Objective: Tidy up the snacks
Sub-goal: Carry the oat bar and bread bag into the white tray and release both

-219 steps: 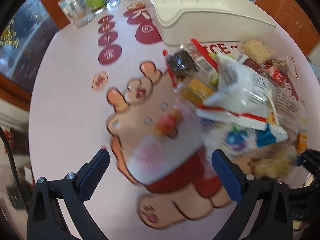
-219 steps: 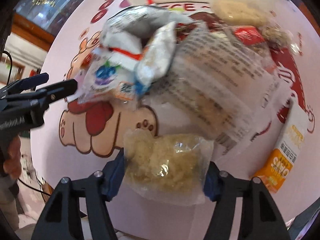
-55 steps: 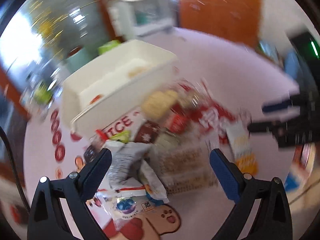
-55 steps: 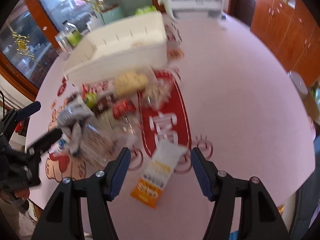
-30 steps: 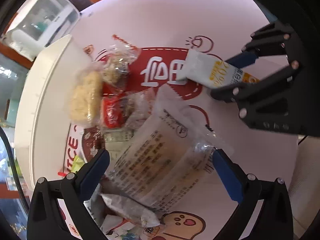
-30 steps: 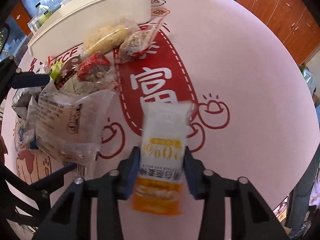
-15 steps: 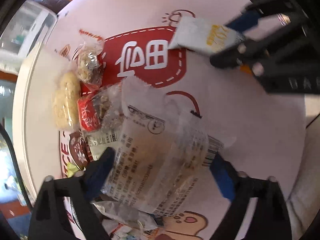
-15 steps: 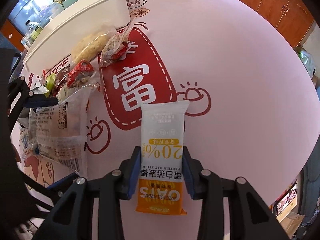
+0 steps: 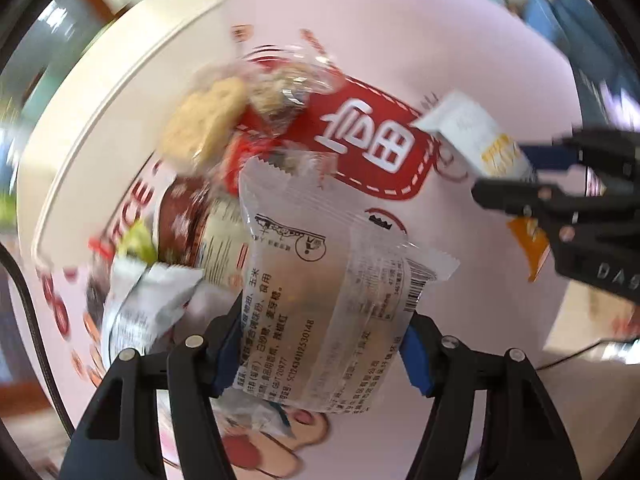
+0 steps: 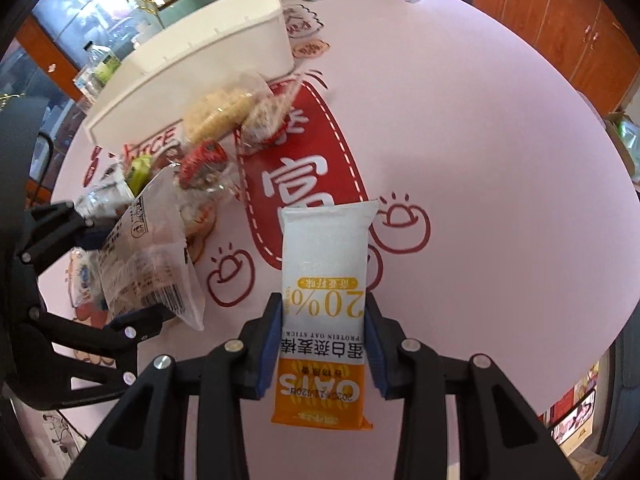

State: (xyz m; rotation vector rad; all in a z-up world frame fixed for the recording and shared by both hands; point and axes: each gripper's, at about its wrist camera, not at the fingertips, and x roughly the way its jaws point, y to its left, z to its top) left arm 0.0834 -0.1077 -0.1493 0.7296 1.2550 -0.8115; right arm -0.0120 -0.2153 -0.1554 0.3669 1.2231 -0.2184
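Note:
A clear snack bag [image 9: 320,272] printed with black text sits between the blue pads of my left gripper [image 9: 322,328]. Its jaws are closing and the pads press the bag's two edges. The right wrist view shows this bag [image 10: 148,264] tilted and raised off the table in the left gripper [image 10: 108,272]. My right gripper [image 10: 324,336] is shut on a white-and-orange oat bar packet [image 10: 324,264], which it holds above the table. In the left wrist view, the same packet [image 9: 468,132] sticks out of the right gripper [image 9: 520,172] at the right.
A long white bin [image 10: 192,60] stands at the back left of the pink round table [image 10: 480,160]. In front of it lie several snack packs, among them a yellow cracker pack [image 10: 216,116] and a red pack [image 10: 202,160]. Wooden cabinets [image 10: 560,20] stand behind.
The left jaws have come in from wide open onto the clear bag, and the bag has lifted and tilted. The right gripper has risen a little with the oat bar packet.

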